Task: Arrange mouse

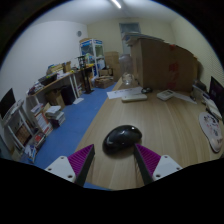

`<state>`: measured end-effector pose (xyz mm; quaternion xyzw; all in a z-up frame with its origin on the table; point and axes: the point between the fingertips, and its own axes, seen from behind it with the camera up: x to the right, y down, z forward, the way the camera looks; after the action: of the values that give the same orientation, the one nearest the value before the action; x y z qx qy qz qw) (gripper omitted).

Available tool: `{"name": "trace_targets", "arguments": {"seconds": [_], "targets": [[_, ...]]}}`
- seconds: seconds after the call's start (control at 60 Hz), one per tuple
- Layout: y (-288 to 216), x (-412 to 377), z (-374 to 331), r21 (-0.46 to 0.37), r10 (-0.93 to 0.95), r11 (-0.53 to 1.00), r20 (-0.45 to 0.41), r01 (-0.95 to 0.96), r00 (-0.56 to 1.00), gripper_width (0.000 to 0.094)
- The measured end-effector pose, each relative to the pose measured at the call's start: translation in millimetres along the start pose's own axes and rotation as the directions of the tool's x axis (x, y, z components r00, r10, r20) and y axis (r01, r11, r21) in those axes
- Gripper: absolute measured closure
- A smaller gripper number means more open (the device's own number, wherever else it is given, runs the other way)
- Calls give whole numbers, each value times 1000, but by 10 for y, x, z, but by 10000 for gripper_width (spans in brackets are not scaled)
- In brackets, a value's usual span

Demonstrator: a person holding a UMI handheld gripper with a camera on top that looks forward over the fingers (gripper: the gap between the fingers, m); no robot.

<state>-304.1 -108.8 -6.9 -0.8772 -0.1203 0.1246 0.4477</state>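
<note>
A dark grey mouse point(122, 138) lies on the light wooden tabletop point(165, 125), just ahead of my fingers and roughly midway between their tips. My gripper point(113, 158) is open, with the purple pads point(82, 158) spread wide to either side and bare table between them. The fingers do not touch the mouse.
A mouse pad with a printed picture point(211, 130) lies at the table's right edge. Cardboard boxes point(160, 62) stand at the far end of the table. A blue floor point(75, 125) runs along the left, with cluttered desks and shelves point(45, 95) beyond.
</note>
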Motion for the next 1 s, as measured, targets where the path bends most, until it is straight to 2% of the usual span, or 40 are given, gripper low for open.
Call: {"name": "trace_targets", "arguments": {"seconds": [0.317,0.367,0.483,0.5,0.533,0.617,0.667,0.733,0.817,0.917,1.0], "targets": [[-347,-5,595,18,-51,998,-77,53,996,125],[-367,33,630,21,-36,999,-100,39,994,365],[-319,4,629,-30,-33,999,-93,30,995,445],[-315,-7,624,-40,-31,999,-87,27,996,423],[-306,-36,622,-51,-23,998,-70,20,997,499],[-291,-51,575,-67,-39,997,-38,37,998,558],[-291,-43,493,-78,-52,996,-22,51,998,563],[-527,-77,224,-30,-69,997,33,70,997,561],[-1119,145,-225,95,-109,990,50,104,993,560],[-1793,951,-731,226,-125,966,-27,128,992,562],[-1996,1985,-999,256,-97,958,-132,129,986,563]]}}
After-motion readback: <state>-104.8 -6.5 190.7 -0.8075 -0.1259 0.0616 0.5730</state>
